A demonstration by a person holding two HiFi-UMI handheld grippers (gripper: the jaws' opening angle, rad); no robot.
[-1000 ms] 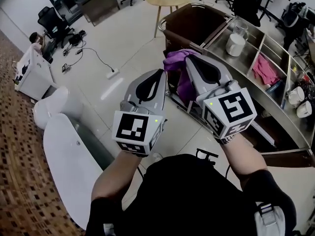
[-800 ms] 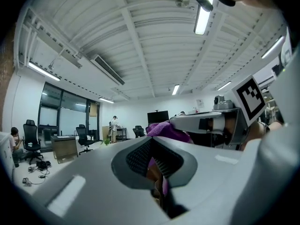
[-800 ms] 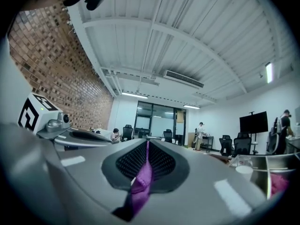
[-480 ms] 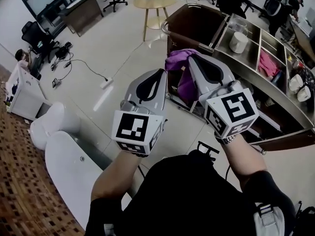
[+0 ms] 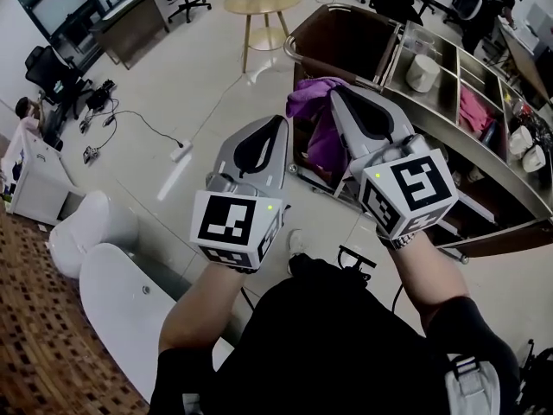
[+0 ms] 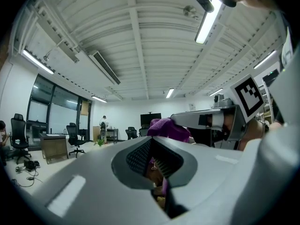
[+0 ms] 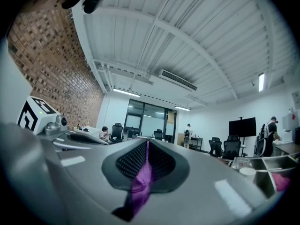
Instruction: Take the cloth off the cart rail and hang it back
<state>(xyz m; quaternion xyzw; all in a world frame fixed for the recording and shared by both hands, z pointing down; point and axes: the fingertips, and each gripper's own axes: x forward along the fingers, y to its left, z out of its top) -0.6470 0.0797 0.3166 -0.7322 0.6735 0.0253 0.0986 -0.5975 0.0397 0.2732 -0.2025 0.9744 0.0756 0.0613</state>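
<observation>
Cloth (image 5: pixel 321 137), purple, is hanging bunched in the upper middle of the head view. It is drooping between the two grippers and showing against the near end of the cart (image 5: pixel 393 59). Whether it is touching the rail (image 5: pixel 294 40) I cannot tell.

The right gripper (image 5: pixel 335 92) is clenching it: in that gripper's own view the pads are pressing together on a fold of purple that is trailing down out of them. The left gripper (image 5: pixel 278 119), just left of the cloth, is holding its jaws together as well, with a thin purple strip showing in the seam between the pads. Both grippers are pointing up the frame, side by side, with the person's arms reaching in from the bottom.

On the cart, at the upper right, a white pot (image 5: pixel 422 72) is sitting in one steel compartment and a pink rag (image 5: pixel 475 115) is lying in the next. A round table (image 5: pixel 263 0) is standing at the top edge, beyond the cart.
</observation>
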